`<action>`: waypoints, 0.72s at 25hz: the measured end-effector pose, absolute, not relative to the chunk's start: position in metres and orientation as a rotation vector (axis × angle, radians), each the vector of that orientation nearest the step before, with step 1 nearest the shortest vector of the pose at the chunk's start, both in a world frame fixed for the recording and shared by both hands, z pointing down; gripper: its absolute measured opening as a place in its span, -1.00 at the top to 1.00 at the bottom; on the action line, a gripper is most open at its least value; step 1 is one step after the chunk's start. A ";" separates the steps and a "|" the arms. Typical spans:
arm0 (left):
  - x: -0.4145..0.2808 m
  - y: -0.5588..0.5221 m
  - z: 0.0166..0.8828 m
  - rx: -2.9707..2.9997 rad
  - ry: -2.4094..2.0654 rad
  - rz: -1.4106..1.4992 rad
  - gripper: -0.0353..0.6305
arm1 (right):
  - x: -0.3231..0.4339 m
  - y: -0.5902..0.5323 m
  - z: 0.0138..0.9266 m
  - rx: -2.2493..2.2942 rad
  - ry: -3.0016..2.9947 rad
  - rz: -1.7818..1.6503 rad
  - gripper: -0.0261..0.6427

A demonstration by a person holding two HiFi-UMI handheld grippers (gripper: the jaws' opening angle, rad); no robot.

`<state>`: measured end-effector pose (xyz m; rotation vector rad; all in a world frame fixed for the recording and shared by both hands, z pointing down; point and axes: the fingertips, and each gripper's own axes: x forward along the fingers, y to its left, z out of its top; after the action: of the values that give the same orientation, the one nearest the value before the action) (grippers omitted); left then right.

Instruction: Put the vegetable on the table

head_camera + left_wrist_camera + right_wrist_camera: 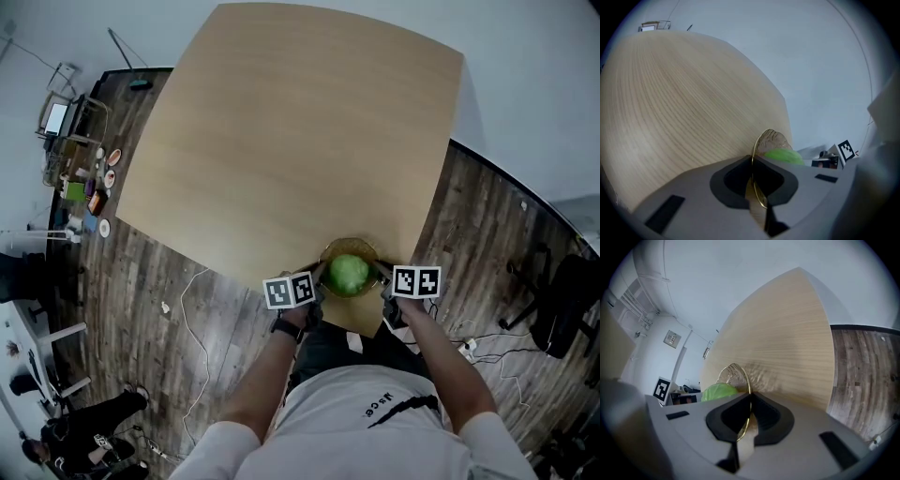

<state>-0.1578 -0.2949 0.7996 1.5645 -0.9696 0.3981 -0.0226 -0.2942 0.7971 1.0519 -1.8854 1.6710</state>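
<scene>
**While both grippers pinch its rim, the bowl of greens sits at the worktop's near corner**

The dark wood-plank floor (497, 244) runs round the scene, and the clutter on it at the far left is too small to make out. The pale, wood-grain square worktop (281, 141) fills the middle of the head view and is bare across most of its surface. The person in a white T-shirt (375, 412) is cut off by the lower edge, with both forearms reaching to the worktop's near corner.

The left gripper (319, 279) and the right gripper (382, 277) meet there from opposite sides. In the head view their marker cubes and the hands cover the jaws.

The left gripper view shows the left gripper's jaws closed narrow on the thin rim of the clear, gold-rimmed glass bowl (349, 242). The rim passes between them and vanishes behind the grey body. The right gripper view shows the same on the other side: jaws pressed on the rim, which is lost lower down.

Whether the bowl rests on the worktop or hangs just above it cannot be told.

The round, light-green leafy vegetable (349, 275) lies inside the bowl, not on the worktop itself. In both gripper views only its top shows above the gripper bodies (783, 156) (717, 392).
</scene>
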 end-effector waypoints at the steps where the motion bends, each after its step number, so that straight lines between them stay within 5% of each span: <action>1: -0.156 -0.297 0.801 1.567 -0.968 0.398 0.82 | -0.021 -0.296 0.798 1.055 -1.887 1.669 0.85; 18: -0.152 -0.314 0.798 1.613 -0.956 0.343 0.82 | -0.013 -0.304 0.803 1.002 -1.932 1.688 0.84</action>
<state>-0.1521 -0.3138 0.7980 1.6125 -0.9563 0.3434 -0.0134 -0.3037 0.8031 1.0023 -1.9316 1.6881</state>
